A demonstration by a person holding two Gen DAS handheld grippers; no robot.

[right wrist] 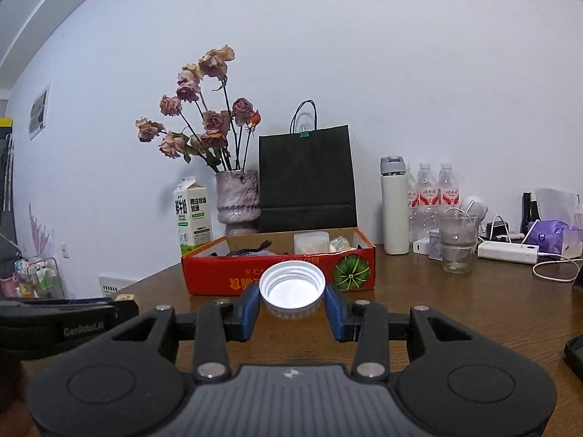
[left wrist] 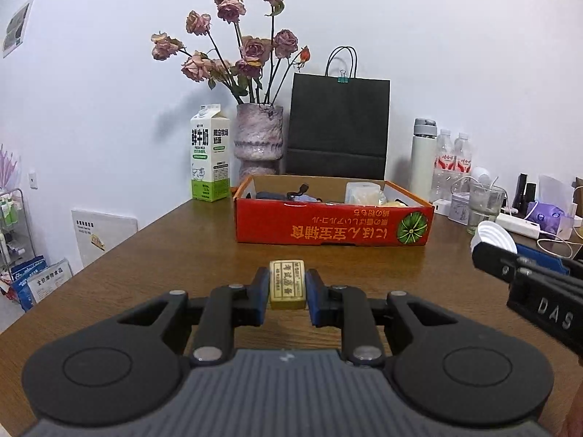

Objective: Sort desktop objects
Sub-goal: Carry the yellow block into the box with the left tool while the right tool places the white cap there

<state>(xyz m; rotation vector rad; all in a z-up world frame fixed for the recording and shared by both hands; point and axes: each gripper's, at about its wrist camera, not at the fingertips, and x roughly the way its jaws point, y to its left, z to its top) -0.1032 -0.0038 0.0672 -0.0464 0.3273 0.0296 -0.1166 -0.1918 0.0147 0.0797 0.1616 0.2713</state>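
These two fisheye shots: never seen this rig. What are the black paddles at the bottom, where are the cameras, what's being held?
There is no robot arm. A person holds one two-finger gripper in each hand, and each gripper carries a camera that looks forward along its fingers. The black shapes at the bottom are the gripper's own body.

The left wrist view shows the left gripper shut on a small yellowish eraser with printed text. The right gripper shows in its own view, clamped on a white bottle cap, open side towards the camera.

Both are above a brown wooden table. Ahead stands a shallow red cardboard box with items already in it, probably the sorting target. Behind it are a milk carton, a vase of dried roses and a black paper bag.
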